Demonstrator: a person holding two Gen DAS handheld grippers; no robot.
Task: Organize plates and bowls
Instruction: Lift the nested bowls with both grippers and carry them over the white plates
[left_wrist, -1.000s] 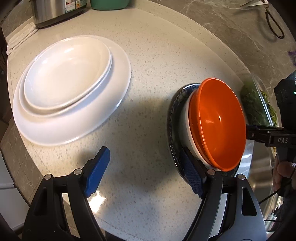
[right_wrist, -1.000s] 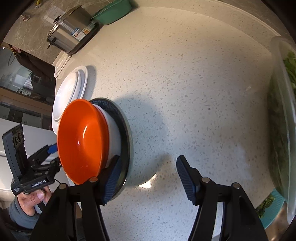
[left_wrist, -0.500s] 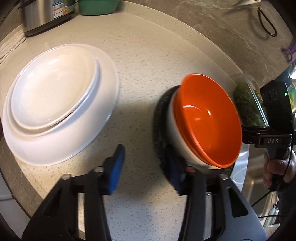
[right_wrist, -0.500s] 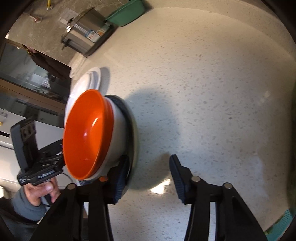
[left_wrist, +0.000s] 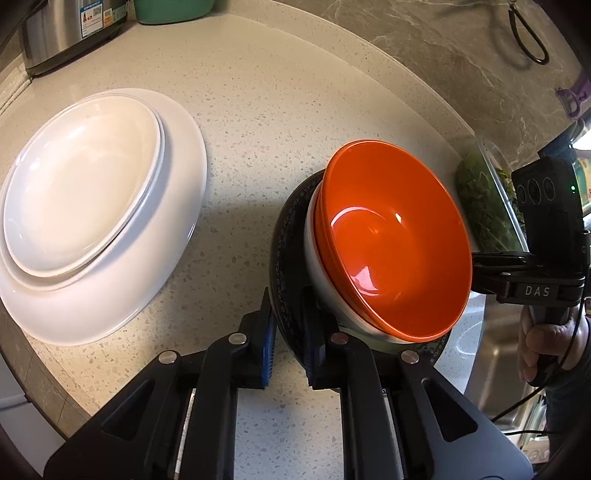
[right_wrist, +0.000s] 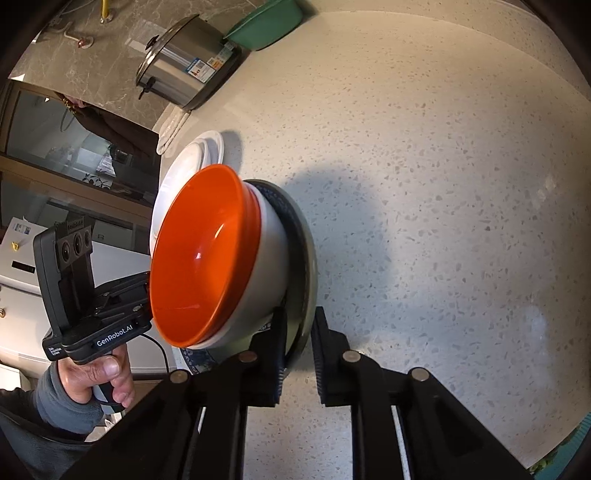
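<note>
- Left wrist view: the left gripper (left_wrist: 286, 341) has just closed its fingers (left_wrist: 266, 345) on the near rim of the dark plate (left_wrist: 286, 236). 1 finger is outside the rim and 1 is inside it, so the rim is pinched tight.
- On the dark plate sits a white bowl (left_wrist: 314, 266), and inside that sits an orange bowl (left_wrist: 395, 243). So it is a pile of 3, and the plate at the bottom carries the 2 bowls.
- The right gripper (right_wrist: 298, 356) has just closed its fingers too, and they pinch the rim of the same dark plate (right_wrist: 304, 258) on its other side.
- I think 2 grips are used because the pile is heavy and tall. With a hold on each side, the plate should stay flat and the bowls should not slide off.
- The pile is on the speckled tabletop (left_wrist: 258, 110), near its front edge.
- Just to the left of it is a big white plate (left_wrist: 155, 258) with a smaller white plate (left_wrist: 81, 184) lying on top. These 2 are already stacked, big under small, which keeps them steady.
- My guess is that the dark plate and its bowls will be lifted next, but where they will go I cannot tell.
- At the back of the tabletop stand a silver cooker (right_wrist: 181, 70) and a green tub (right_wrist: 266, 26), well away from the dishes.
- A person's hand (right_wrist: 99, 380) holds the handle of the left gripper.
</note>
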